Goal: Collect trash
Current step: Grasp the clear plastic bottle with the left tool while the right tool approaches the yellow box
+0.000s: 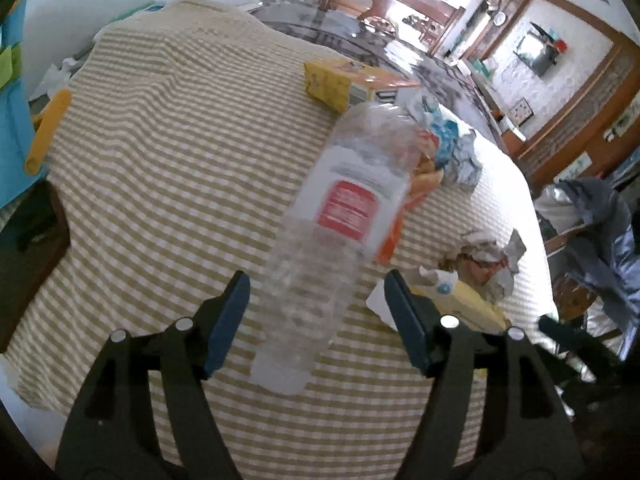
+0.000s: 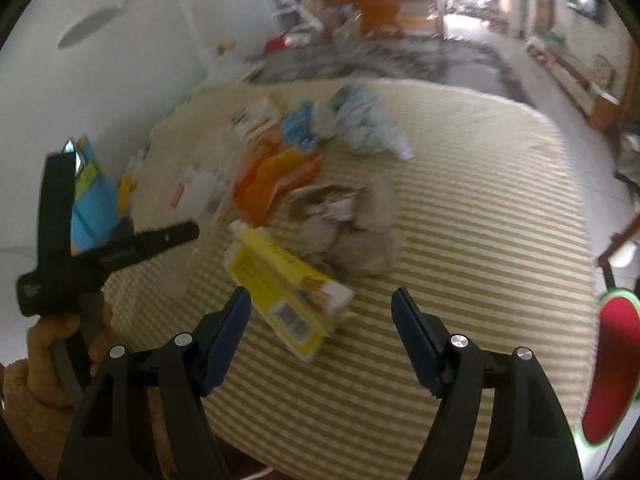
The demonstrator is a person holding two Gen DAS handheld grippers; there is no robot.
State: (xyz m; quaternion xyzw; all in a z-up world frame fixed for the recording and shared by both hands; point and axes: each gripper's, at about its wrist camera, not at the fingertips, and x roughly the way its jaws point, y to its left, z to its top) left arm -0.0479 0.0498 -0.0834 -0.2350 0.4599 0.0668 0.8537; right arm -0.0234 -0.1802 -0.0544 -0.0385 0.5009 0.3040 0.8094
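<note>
The clear plastic bottle (image 1: 332,236) lies on the checked desk (image 1: 160,160), its long axis running straight out between the spread fingers of the left hand-held gripper (image 1: 318,292). The right hand-held gripper (image 2: 322,308), also spread and empty, faces the yellow carton (image 2: 280,288). The left is nearer the bottle.

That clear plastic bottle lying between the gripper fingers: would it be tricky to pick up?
Probably light: the bottle looks empty and see-through. Its thin ribbed wall may crumple if squeezed. Lying on its side on the cloth, it could roll when nudged.
</note>
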